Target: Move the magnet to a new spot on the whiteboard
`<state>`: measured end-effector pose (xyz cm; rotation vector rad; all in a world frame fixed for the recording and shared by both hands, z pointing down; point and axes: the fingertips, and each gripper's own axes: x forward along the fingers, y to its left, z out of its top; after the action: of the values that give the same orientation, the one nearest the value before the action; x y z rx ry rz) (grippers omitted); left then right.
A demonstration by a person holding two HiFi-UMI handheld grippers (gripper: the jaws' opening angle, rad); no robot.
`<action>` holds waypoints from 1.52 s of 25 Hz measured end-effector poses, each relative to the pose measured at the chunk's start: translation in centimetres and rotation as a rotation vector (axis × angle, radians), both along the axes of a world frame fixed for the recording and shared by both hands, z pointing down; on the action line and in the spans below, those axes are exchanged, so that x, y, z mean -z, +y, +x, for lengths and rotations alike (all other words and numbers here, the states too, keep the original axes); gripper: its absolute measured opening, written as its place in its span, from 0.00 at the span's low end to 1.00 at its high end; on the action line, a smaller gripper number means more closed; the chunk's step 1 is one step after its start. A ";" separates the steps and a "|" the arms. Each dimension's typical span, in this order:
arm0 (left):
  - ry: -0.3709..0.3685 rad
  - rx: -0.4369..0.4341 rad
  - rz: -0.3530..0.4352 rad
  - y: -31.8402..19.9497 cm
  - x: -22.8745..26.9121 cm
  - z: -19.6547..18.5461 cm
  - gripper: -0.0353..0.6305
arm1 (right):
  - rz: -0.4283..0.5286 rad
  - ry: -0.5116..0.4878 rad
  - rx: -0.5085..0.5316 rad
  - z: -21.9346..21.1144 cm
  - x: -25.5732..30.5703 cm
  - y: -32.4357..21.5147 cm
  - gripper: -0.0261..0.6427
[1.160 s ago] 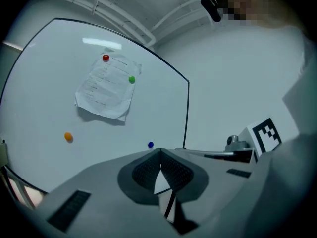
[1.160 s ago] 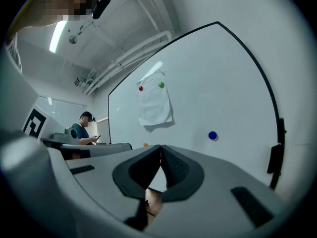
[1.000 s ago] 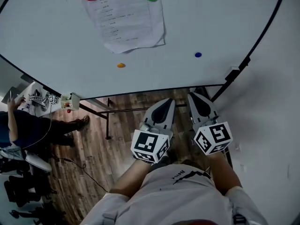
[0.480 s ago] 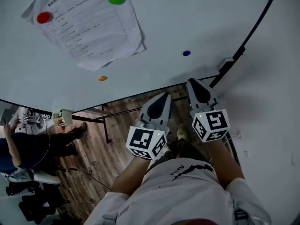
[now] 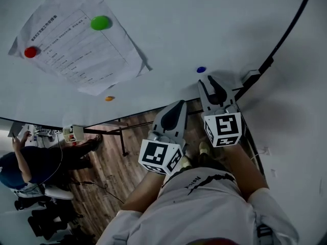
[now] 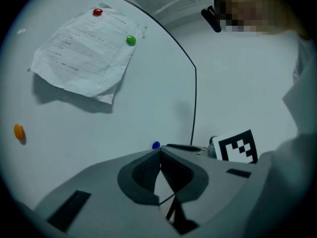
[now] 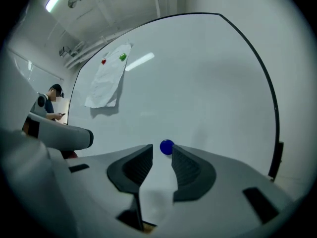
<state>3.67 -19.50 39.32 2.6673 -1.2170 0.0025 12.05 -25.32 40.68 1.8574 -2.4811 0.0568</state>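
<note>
I'm on the approach across the whiteboard (image 5: 179,29). My left gripper (image 5: 180,105) is closed and empty. My right gripper (image 7: 161,152), jaws just opened wide, points at the blue magnet (image 7: 167,147) near the board's right edge. Next I should ease forward and close on it.

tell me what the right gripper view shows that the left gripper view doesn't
Only the right gripper view: the right gripper's own jaws, apart after just opening, nothing between them, and a person at far left.
Only the left gripper view: the left gripper's shut jaws, an orange magnet and the right gripper's marker cube.
Both: the whiteboard, the blue magnet, and the paper under a red magnet and a green magnet.
</note>
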 end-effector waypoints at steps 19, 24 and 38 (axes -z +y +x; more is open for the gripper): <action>-0.010 0.062 -0.025 -1.8 -1.0 -1.8 0.07 | 0.093 0.123 -0.116 -0.3 -0.3 -3.2 0.24; -0.010 0.071 -0.027 -1.7 -1.1 -2.6 0.07 | 0.085 0.135 -0.135 -0.2 -0.4 -3.4 0.24; 0.005 0.066 -0.020 -1.1 -0.9 -3.2 0.07 | 0.050 0.079 -0.121 0.6 -0.3 -3.0 0.23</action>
<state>0.49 -20.61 40.17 2.6073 -1.2958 -0.0015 12.69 -28.37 40.98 1.9860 -2.3382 -0.0745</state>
